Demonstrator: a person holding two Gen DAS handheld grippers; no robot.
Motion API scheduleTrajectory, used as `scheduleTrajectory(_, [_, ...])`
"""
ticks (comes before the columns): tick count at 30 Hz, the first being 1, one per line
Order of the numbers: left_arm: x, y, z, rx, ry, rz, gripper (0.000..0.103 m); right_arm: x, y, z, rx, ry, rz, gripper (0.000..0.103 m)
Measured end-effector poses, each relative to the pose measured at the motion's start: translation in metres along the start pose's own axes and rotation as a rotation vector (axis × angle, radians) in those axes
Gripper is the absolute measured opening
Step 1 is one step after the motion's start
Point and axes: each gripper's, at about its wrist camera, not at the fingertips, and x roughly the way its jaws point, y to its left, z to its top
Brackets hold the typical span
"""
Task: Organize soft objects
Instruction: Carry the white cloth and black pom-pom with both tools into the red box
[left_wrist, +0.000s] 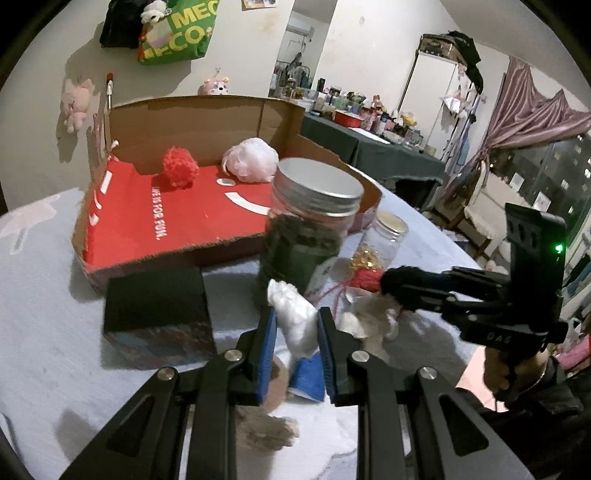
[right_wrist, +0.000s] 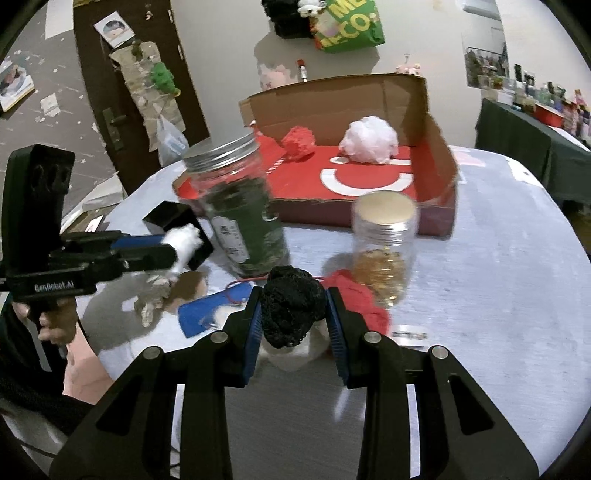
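Observation:
My left gripper (left_wrist: 296, 314) is shut on a white fluffy wad (left_wrist: 295, 317), held above the table; the same left gripper (right_wrist: 173, 247) shows at the left of the right wrist view with the white wad (right_wrist: 184, 240) at its tip. My right gripper (right_wrist: 293, 301) is shut on a black pompom (right_wrist: 291, 306); it appears at the right of the left wrist view as the right gripper (left_wrist: 391, 288) with the black pompom (left_wrist: 402, 280). A red pompom (left_wrist: 180, 169) and a white puff (left_wrist: 251, 159) lie in the open cardboard box (left_wrist: 184, 122).
A tall jar of dark green stuff (right_wrist: 240, 214) and a small jar of gold bits (right_wrist: 384, 243) stand before the box. A black block (left_wrist: 155, 314), a blue card (right_wrist: 207, 310), red yarn (right_wrist: 362, 302) and grey scraps (right_wrist: 155, 295) lie on the pale tablecloth.

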Motion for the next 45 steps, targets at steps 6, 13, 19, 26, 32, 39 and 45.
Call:
scheduleTrajectory(6, [-0.004, 0.005, 0.011, 0.021, 0.018, 0.048, 0.024, -0.012, -0.017, 0.004, 0.019, -0.011, -0.038, 0.031])
scheduleTrajectory(13, [-0.003, 0.011, 0.025, 0.041, 0.039, 0.075, 0.024, -0.017, -0.043, 0.008, 0.044, 0.009, -0.073, 0.031])
scheduleTrajectory(19, [-0.004, 0.018, 0.037, 0.068, 0.043, 0.096, 0.024, -0.019, -0.061, 0.017, 0.004, 0.029, -0.130, 0.031])
scheduleTrajectory(26, [0.002, 0.035, 0.058, 0.092, 0.060, 0.100, 0.024, -0.013, -0.076, 0.044, -0.083, 0.046, -0.168, 0.031])
scheduleTrajectory(32, [0.021, 0.055, 0.089, 0.113, 0.085, 0.061, 0.024, 0.002, -0.081, 0.082, -0.128, 0.065, -0.116, 0.031])
scheduleTrajectory(39, [0.053, 0.074, 0.124, 0.119, 0.120, -0.008, 0.024, 0.034, -0.072, 0.129, -0.177, 0.097, -0.034, 0.031])
scheduleTrajectory(45, [0.084, 0.082, 0.150, 0.121, 0.162, -0.030, 0.024, 0.084, -0.060, 0.167, -0.202, 0.182, 0.026, 0.031])
